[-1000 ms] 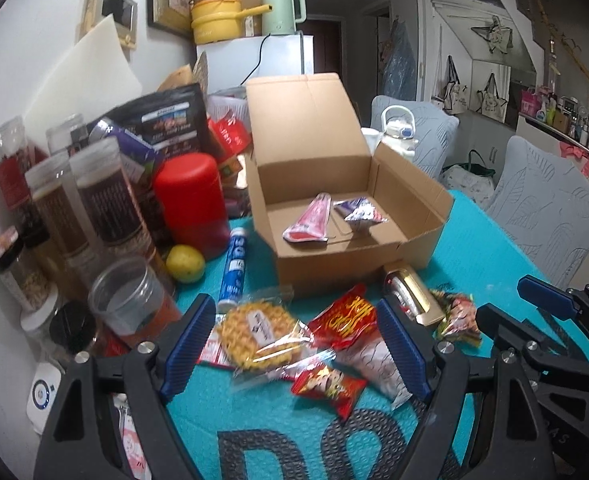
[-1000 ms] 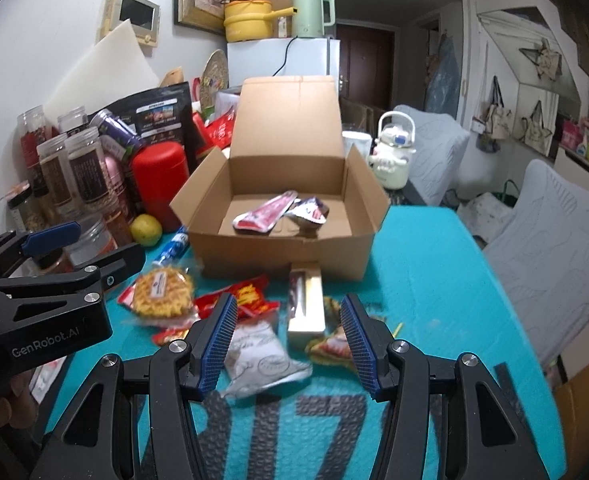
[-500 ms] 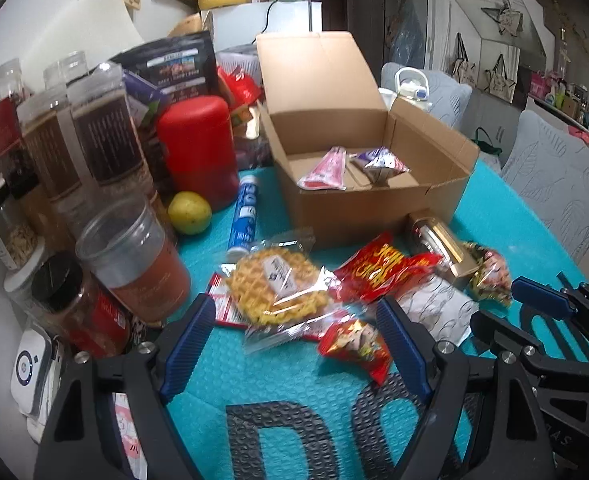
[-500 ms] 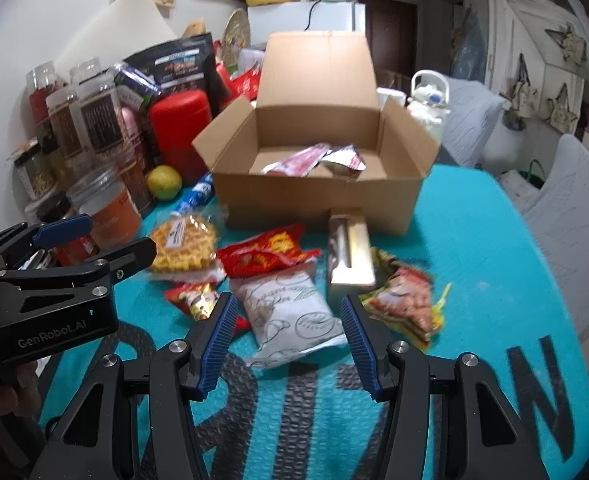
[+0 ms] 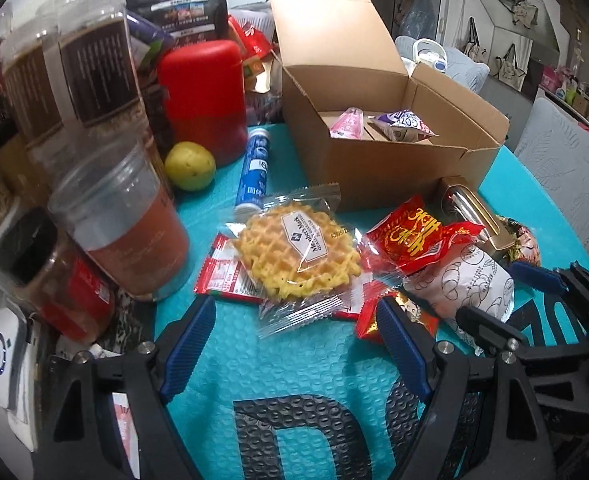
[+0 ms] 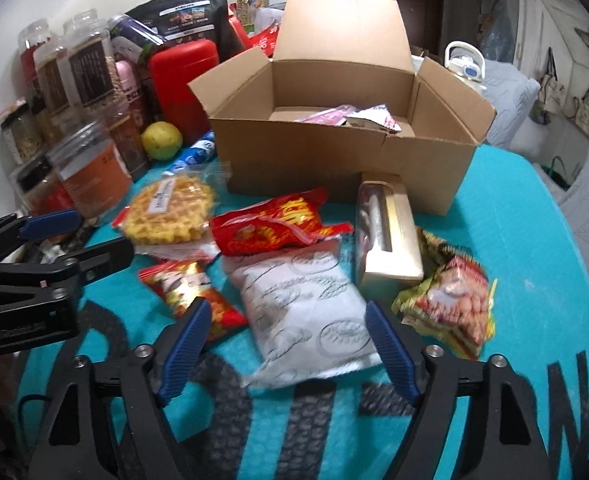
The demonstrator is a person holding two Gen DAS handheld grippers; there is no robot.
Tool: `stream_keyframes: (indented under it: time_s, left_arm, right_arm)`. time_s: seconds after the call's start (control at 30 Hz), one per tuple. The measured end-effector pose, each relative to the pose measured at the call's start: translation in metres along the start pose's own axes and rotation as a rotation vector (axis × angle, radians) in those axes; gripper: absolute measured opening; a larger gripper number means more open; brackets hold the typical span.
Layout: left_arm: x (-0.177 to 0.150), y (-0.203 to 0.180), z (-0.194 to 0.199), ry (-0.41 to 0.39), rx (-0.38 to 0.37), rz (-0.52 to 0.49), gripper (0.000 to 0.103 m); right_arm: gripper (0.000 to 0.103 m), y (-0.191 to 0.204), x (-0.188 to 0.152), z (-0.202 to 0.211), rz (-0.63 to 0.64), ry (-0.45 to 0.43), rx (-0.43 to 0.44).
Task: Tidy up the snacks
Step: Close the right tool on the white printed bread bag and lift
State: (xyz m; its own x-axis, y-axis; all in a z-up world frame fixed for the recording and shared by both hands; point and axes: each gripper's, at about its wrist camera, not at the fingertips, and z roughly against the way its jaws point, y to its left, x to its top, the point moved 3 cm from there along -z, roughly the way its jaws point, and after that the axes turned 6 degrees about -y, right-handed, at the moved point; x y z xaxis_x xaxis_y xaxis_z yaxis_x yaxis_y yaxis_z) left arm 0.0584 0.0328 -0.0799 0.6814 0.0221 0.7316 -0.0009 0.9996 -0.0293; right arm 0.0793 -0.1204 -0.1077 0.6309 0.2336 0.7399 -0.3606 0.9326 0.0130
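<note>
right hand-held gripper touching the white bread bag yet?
Apart. The right wrist view shows the right hand-held gripper opening, its blue pads flanking the white bread bag with visible gaps on both sides.

I see the open cardboard box point(image 6: 334, 152) at twelve o'clock on the teal mat, flaps up, holding a pink sachet point(image 5: 348, 122) and a purple-white packet point(image 5: 404, 122). Before it lie loose snacks: a clear-wrapped waffle point(image 5: 298, 256) at ten o'clock, a red pouch point(image 6: 278, 224) centre, a white pillow bag point(image 6: 306, 304) at six, a small red-gold pack point(image 6: 190, 284) at eight, a gold box point(image 6: 386, 236) at one, green-red sachets point(image 6: 458, 300) at three.
</note>
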Motion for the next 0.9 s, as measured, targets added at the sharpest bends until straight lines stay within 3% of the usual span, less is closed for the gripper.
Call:
stream_keyframes:
  time_s: [0.37,0.5,0.9]
  left_arm:
    - [-0.004,-0.009,-0.010,0.038,-0.055,0.010,0.083]
    - [-0.007,-0.017,-0.013,0.056,-0.073,0.001,0.083]
    - [-0.011,-0.033,-0.021,0.082,-0.115,-0.003,0.083]
  right_arm:
    - [0.081,-0.006,-0.004,-0.033,0.037,0.083,0.018]
    - [0.060,-0.004,-0.007,-0.030,0.050,0.077,0.027]
    - [0.056,-0.018,-0.020,0.008,-0.058,0.057,0.018]
